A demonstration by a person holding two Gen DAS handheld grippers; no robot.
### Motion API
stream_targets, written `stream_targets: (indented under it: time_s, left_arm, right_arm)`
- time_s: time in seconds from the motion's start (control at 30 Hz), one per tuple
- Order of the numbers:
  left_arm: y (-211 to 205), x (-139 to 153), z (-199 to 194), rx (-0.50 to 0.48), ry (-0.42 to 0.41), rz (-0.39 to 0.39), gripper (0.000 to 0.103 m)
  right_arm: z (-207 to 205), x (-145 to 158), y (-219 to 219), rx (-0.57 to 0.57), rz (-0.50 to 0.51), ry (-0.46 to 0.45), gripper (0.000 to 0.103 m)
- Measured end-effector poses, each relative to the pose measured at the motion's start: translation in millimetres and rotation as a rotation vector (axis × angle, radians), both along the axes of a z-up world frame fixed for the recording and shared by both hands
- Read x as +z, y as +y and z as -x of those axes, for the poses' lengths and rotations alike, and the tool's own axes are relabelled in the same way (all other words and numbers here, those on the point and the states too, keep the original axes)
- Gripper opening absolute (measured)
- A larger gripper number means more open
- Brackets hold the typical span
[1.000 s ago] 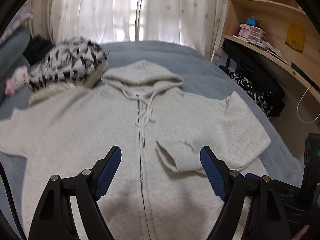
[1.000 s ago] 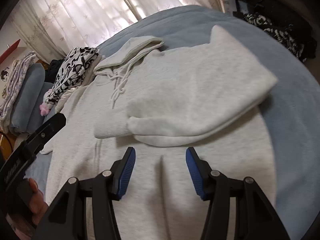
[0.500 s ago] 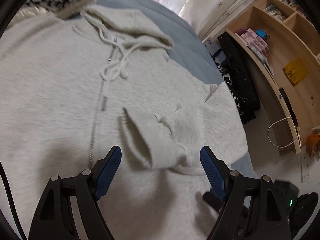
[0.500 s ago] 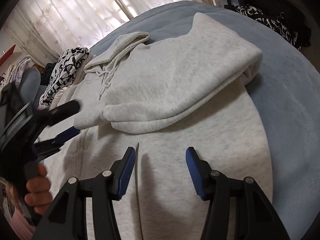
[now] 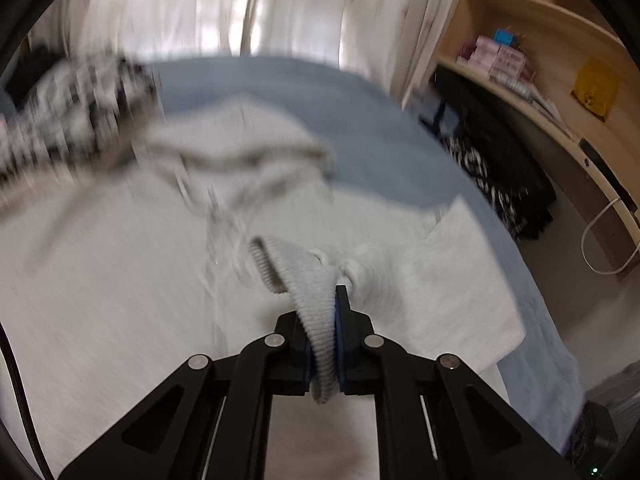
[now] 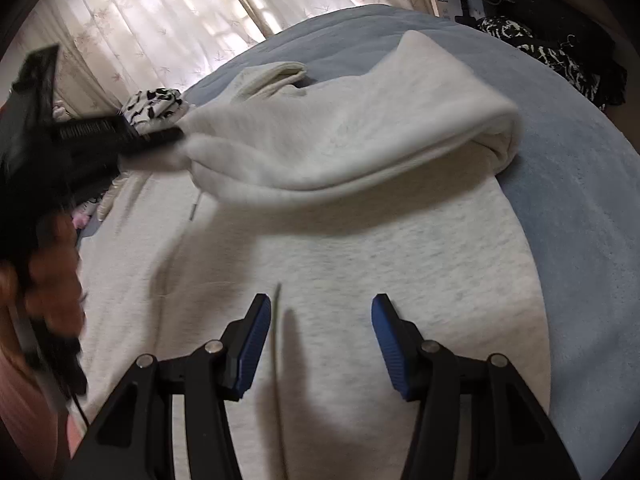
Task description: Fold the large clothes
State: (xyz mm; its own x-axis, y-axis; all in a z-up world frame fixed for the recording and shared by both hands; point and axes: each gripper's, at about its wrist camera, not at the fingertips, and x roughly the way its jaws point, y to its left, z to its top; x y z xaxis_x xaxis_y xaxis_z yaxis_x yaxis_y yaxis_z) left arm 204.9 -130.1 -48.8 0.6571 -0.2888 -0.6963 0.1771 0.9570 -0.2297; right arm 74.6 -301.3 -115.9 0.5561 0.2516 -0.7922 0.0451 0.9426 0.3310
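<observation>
Your left gripper [image 5: 325, 336], wide open a second ago, now pinches the ribbed cuff [image 5: 316, 300] of the folded sleeve. Spread across the blue bed [image 6: 580, 184], the grey hoodie [image 6: 360, 264] lies beneath your half-open, empty right gripper [image 6: 320, 344]. Only the left view shows wooden shelves [image 5: 552, 80]; only the right shows your hand [image 6: 52, 280].

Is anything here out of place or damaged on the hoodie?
No damage shows. The ribbed cuff is bunched between the shut left gripper, and the folded sleeve lies crumpled across the hoodie.
</observation>
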Motion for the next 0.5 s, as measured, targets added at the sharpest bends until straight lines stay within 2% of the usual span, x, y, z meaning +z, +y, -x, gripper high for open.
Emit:
stream_targets:
  time_s: [0.1,0.2,0.27,0.33,0.37,0.4,0.43,0.5]
  left_arm:
    - [24.3,27.1,-7.1,0.046,-0.092,-0.049,0.006]
    - [55.5,23.8,-20.3,0.123,-0.120,-0.112,0.006]
    - [77.9,4.8,-30.1,0.173,-0.089,-0.129,0.007]
    - [97.6,-26.9,-44.0,0.195,0.006,-0.130,0.017]
    - [106.4,-45.1,-50.1,0.197,0.069,-0.117,0.026]
    - [115.9,-64.3,-56.4,0.202,0.145,-0.081,0.036]
    - [122.7,-72.8,-59.2,0.212,0.180,-0.048,0.040]
    - [136.9,-83.4,-57.1,0.222,0.206,0.037,0.049]
  right_arm:
    - [3.1,14.9,-1.0,0.007,0.000,-0.027,0.053]
    - [2.4,31.5,-5.9,0.000,0.031,-0.046,0.053]
    - [-1.1,39.3,-12.7,-0.011,0.051,-0.053,0.053]
    - [-9.9,43.9,-20.5,-0.022,0.087,-0.049,0.056]
    - [-16.1,45.1,-25.2,-0.030,0.111,-0.041,0.060]
    - [-24.0,46.8,-30.7,-0.035,0.126,-0.038,0.062]
    - [-30.1,47.9,-34.3,-0.034,0.130,-0.035,0.063]
    - [-50.1,50.8,-46.7,-0.035,0.124,-0.018,0.064]
